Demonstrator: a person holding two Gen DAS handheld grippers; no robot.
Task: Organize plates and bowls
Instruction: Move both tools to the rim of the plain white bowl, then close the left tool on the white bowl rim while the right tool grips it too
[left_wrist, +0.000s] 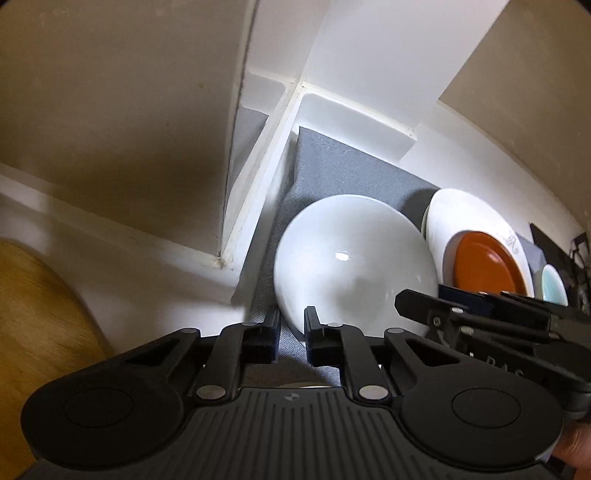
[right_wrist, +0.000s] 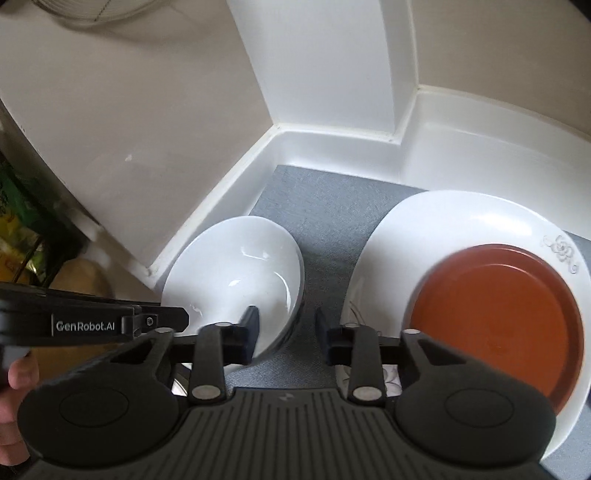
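Note:
A white bowl (left_wrist: 351, 258) (right_wrist: 236, 280) sits on a grey mat (left_wrist: 332, 170) (right_wrist: 325, 206) in a white corner. Beside it a brown plate (left_wrist: 487, 262) (right_wrist: 498, 317) lies on a large white plate (left_wrist: 454, 210) (right_wrist: 454, 221). My left gripper (left_wrist: 291, 332) stands at the bowl's near left rim, jaws a little apart with the rim at the gap; whether it grips is unclear. My right gripper (right_wrist: 286, 332) is open, its left finger (right_wrist: 249, 332) over the bowl's near right rim, its right finger (right_wrist: 327, 334) by the white plate's edge.
White skirting and a white column (right_wrist: 332, 74) close the corner behind the mat. A pale teal dish (left_wrist: 554, 288) lies right of the plates. A wooden round surface (left_wrist: 37, 314) is at the left. Green packaging (right_wrist: 18, 221) sits at far left.

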